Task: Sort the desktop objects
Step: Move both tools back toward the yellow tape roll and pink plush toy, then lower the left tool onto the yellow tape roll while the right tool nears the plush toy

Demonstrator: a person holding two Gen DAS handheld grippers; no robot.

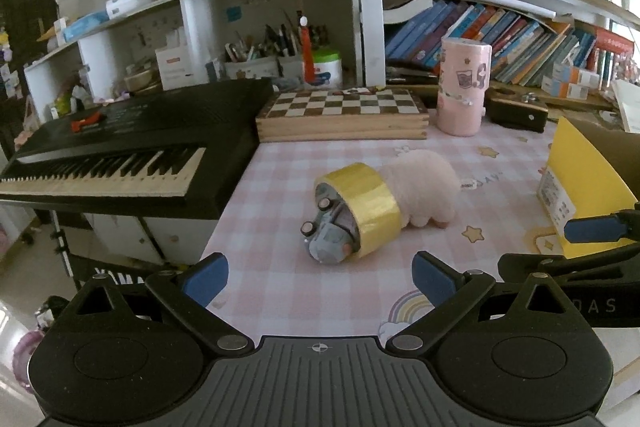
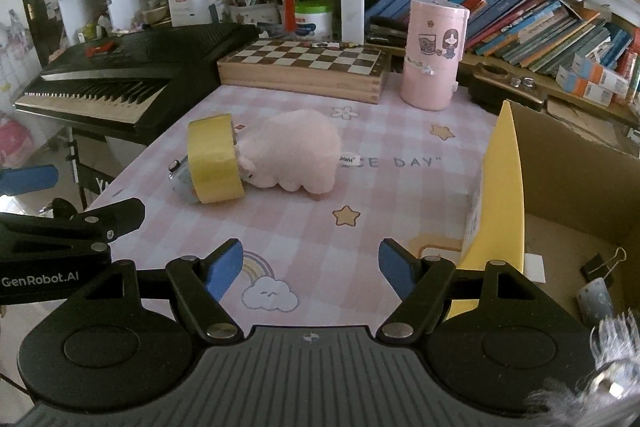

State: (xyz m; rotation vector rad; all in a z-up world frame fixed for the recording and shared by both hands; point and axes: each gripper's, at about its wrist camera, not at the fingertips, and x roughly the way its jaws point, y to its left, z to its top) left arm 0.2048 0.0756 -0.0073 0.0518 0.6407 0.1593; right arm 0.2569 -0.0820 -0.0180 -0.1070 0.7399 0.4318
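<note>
We hold both grippers over the pink checked desk mat (image 1: 280, 163), the left gripper (image 1: 320, 277) and the right gripper (image 2: 310, 267) each with its blue pads spread apart and nothing between them. Ahead of us a roll of yellow tape (image 1: 366, 205) lies on its side around a small grey toy car (image 1: 326, 235), touching a pink plush toy (image 2: 296, 151). A cardboard box (image 2: 576, 163) stands at the right edge, with a binder clip (image 2: 600, 267) inside it.

Both wrist cameras sit low behind their tongs, tilted down across the counter (image 1: 280, 163) toward the shelves at 12 o'clock. They share the tape (image 1: 362, 205) and plush (image 2: 296, 151), nearer at left; the right view adds the box (image 2: 568, 187) at 3 o'clock.
</note>
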